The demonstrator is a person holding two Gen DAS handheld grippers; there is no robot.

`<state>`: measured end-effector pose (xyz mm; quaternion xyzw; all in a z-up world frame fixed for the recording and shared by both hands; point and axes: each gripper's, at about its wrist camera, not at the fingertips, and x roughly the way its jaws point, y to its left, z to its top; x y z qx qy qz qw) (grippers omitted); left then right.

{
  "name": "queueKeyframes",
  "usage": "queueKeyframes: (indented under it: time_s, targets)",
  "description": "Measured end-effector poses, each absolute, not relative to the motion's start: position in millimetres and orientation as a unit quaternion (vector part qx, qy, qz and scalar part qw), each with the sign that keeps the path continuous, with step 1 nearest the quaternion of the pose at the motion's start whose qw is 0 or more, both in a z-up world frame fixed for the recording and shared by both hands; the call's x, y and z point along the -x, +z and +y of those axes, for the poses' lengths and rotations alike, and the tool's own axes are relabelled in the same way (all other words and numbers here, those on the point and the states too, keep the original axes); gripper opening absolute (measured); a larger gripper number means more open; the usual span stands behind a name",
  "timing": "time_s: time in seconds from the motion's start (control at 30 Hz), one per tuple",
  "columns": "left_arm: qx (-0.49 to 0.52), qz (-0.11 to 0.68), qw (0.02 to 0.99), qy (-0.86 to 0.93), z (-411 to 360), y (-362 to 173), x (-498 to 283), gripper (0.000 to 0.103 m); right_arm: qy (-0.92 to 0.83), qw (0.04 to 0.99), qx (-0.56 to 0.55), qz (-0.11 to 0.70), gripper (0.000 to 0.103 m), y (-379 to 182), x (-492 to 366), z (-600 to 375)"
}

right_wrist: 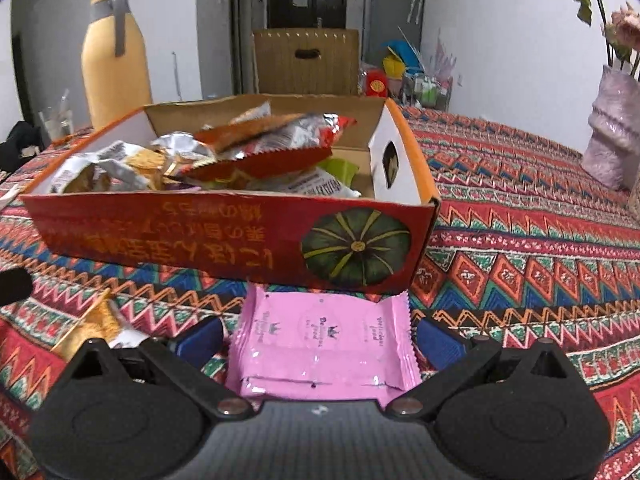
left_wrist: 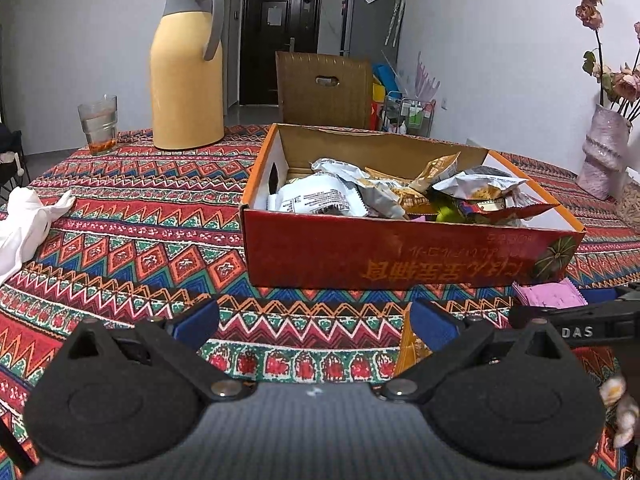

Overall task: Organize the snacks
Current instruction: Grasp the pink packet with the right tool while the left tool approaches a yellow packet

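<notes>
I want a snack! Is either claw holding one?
No. Both claws are open; the right claw just straddles the pink packets, and the left claw is empty.

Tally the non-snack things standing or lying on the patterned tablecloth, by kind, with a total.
Yellow thermos jug: 1
Drinking glass: 1
Pink vase with flowers: 1
White crumpled cloth: 1
Red cardboard box holding the snacks: 1
Total: 5
</notes>
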<state>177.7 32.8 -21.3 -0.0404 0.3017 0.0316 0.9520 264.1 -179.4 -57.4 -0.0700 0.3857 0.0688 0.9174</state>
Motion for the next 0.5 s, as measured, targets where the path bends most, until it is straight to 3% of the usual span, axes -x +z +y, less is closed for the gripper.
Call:
queueKeyframes:
  time_s: [0.27,0.37,0.43,0.5]
  targets:
    - [0.045,0.309,0.949,0.031,35,-24,-179,0.103,0.062,0.919,0.053,0.386,0.102,-64,-269,-183]
    - [0.046,0.309,0.949,0.032,35,-25,-179,0.103,0.068,0.921,0.053,0.380,0.087,-62,-264,-183]
    - [0.047,0.310,0.949,0.033,35,-25,-180,0.103,0.075,0.922,0.052,0.376,0.070,-59,-260,-184]
    - [0.047,0.310,0.949,0.034,35,-25,-180,0.103,0.080,0.923,0.047,0.373,0.067,-57,-256,-187]
